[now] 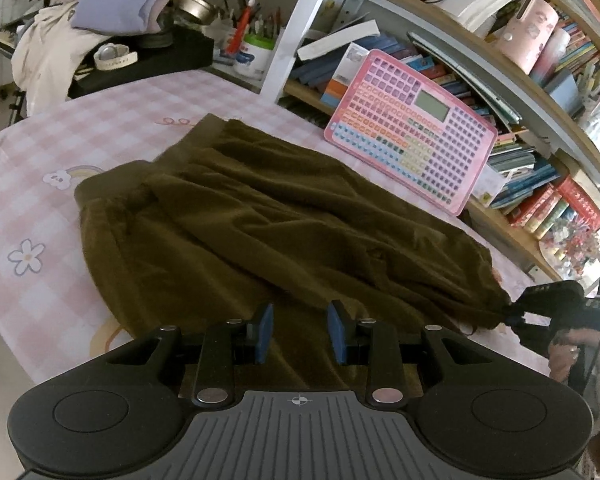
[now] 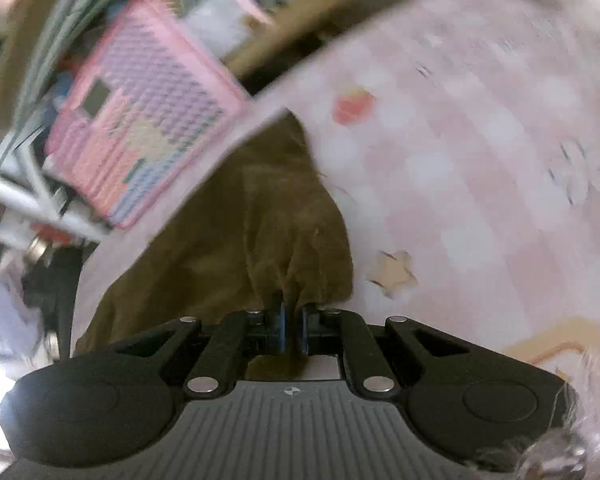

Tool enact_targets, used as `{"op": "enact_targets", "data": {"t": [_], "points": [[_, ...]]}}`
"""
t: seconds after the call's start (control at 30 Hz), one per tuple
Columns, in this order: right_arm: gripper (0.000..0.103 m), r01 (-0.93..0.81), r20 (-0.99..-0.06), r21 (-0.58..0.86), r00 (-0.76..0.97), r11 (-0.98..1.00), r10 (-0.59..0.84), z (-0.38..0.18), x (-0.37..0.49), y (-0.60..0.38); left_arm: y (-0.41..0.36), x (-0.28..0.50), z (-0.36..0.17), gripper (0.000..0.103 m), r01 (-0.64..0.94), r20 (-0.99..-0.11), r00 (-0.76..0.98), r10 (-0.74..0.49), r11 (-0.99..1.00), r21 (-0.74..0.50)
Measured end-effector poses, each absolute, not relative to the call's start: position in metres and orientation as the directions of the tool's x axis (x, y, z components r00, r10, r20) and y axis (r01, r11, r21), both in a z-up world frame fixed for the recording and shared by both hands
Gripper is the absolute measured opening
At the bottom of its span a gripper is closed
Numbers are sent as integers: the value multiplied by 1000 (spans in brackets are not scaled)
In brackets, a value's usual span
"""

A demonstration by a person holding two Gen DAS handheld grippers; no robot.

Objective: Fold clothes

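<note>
The olive-brown garment [image 1: 268, 208] lies spread on the pink checked tablecloth [image 1: 40, 184], waistband at the far left end. The left gripper [image 1: 300, 334] hovers over the garment's near edge with its blue pads [image 1: 265, 332] apart and gripping nothing. The right gripper [image 2: 293, 330] is clamped on a bunched corner of the garment. A pink keyboard toy [image 1: 412, 128] leans against the bookshelf [image 1: 540, 208].

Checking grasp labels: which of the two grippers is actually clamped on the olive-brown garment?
The right gripper: its blue pads are shut on a bunched corner of the olive-brown garment. The left gripper has open jaws over the cloth, pads gripping nothing.
</note>
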State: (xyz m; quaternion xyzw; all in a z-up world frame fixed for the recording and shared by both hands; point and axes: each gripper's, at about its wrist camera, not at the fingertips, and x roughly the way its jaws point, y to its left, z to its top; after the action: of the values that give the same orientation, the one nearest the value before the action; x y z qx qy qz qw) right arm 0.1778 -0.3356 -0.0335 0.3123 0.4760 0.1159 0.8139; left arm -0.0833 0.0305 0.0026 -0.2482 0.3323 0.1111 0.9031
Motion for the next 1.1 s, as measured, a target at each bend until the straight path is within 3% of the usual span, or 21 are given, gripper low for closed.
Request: {"op": "enact_targets", "data": {"t": [0.13, 0.3, 0.4, 0.5, 0.7, 0.83, 0.97, 1.1], "points": [[7, 91, -690, 615, 542, 783, 479, -26, 192, -328, 26, -78, 4, 31, -344, -654, 756, 21, 863, -370], [7, -187, -519, 612, 639, 768, 569, 21, 184, -318, 25, -80, 2, 31, -343, -653, 757, 20, 862, -372], [8, -53, -653, 558, 587, 828, 478, -9, 189, -327, 28, -82, 2, 31, -354, -650, 760, 28, 856, -377], [10, 85, -725, 569, 522, 818, 450, -47, 195, -340, 30, -84, 2, 31, -360, -648, 761, 36, 854, -375], [35, 86, -702, 551, 586, 830, 405, -36, 179, -346, 37, -82, 5, 31, -356, -641, 767, 41, 858, -371], [38, 68, -685, 529, 622, 846, 379, -23, 151, -355, 51, -79, 6, 31, -357, -623, 781, 48, 853, -381], [38, 11, -688, 463, 634, 886, 352, -13, 112, -355, 66, -72, 9, 45, -339, -598, 800, 45, 856, -389], [38, -3, -695, 397, 653, 918, 303, -7, 71, -350, 81, -61, 9, 45, -299, -586, 810, 13, 870, -392]]}}
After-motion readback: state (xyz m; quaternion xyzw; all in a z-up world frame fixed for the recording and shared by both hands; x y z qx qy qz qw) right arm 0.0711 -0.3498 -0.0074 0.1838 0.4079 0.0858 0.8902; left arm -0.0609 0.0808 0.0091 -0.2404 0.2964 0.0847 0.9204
